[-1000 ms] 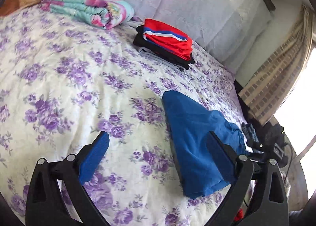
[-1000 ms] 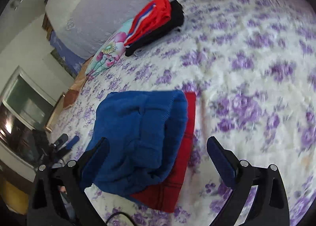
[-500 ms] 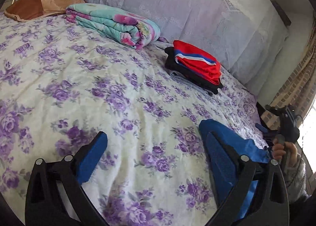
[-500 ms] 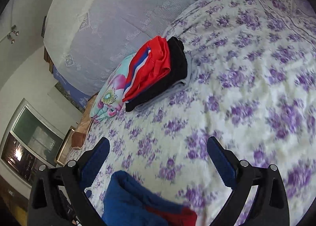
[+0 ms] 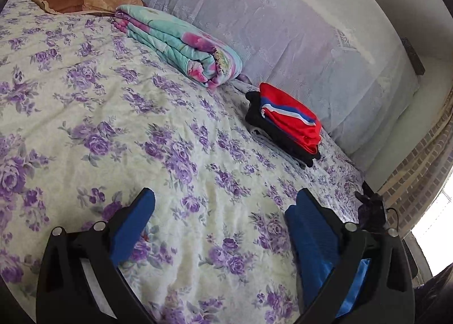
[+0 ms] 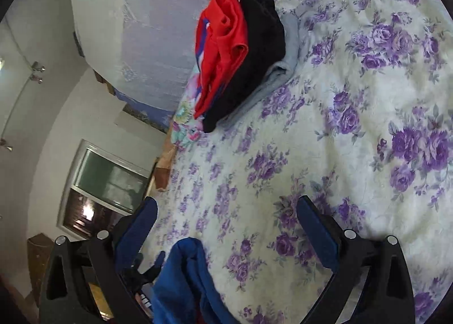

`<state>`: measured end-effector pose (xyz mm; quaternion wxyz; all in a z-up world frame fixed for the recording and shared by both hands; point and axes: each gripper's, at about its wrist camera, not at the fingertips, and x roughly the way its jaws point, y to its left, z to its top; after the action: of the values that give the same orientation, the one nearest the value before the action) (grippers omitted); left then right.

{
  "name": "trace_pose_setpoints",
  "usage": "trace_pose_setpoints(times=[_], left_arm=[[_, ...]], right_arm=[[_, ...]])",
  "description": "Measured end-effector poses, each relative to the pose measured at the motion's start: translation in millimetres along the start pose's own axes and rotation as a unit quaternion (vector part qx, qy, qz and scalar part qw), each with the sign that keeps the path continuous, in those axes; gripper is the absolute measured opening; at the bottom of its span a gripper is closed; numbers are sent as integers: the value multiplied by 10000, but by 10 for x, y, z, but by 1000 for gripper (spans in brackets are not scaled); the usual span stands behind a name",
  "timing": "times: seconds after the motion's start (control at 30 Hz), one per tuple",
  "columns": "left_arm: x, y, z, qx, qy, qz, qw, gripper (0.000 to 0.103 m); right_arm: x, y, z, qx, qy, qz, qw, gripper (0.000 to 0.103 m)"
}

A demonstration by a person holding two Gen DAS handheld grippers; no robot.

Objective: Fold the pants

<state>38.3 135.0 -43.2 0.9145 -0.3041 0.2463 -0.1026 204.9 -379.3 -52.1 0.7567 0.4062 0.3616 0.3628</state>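
Across most of both frames, a white bedspread printed with purple roses (image 5: 119, 114), bare through the middle. Along the top of the left view, a pale lavender lace-covered headboard (image 5: 297, 29). Upper centre there, a rolled turquoise quilt with pink flowers (image 5: 181, 44); right of it, a folded stack of red, black and grey garments (image 5: 286, 123), seen again upper centre in the right view (image 6: 243, 60). Bottom centre of the right view, folded blue pants (image 6: 184, 278), lying beside the left gripper's right finger. Left gripper (image 5: 223, 205) spread wide, empty; right gripper (image 6: 226, 213) likewise wide, empty.
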Motion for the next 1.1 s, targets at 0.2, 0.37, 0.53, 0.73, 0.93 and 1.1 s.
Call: trace_pose_setpoints(times=[0.2, 0.37, 0.53, 0.73, 0.93, 1.1], left_arm=[[138, -78, -2, 179, 253, 642, 9975, 98], [199, -304, -90, 652, 518, 1743, 9812, 98], [-215, -650, -260, 450, 275, 759, 9957, 98], [-119, -1008, -353, 566, 780, -297, 9949, 98], [312, -870, -475, 424, 1540, -450, 9861, 98], [556, -942, -502, 567, 2134, -694, 9729, 98]], right_arm=[[-156, -72, -24, 245, -359, 411, 9982, 99], [-278, -134, -11, 467, -580, 449, 9962, 99], [-367, -49, -21, 255, -705, 83, 9972, 99], [-929, 204, -276, -203, -1070, -223, 9938, 99], [-1535, 293, -930, -176, -1374, -711, 9878, 99], [-1626, 480, -1369, -211, -877, -839, 9924, 99]])
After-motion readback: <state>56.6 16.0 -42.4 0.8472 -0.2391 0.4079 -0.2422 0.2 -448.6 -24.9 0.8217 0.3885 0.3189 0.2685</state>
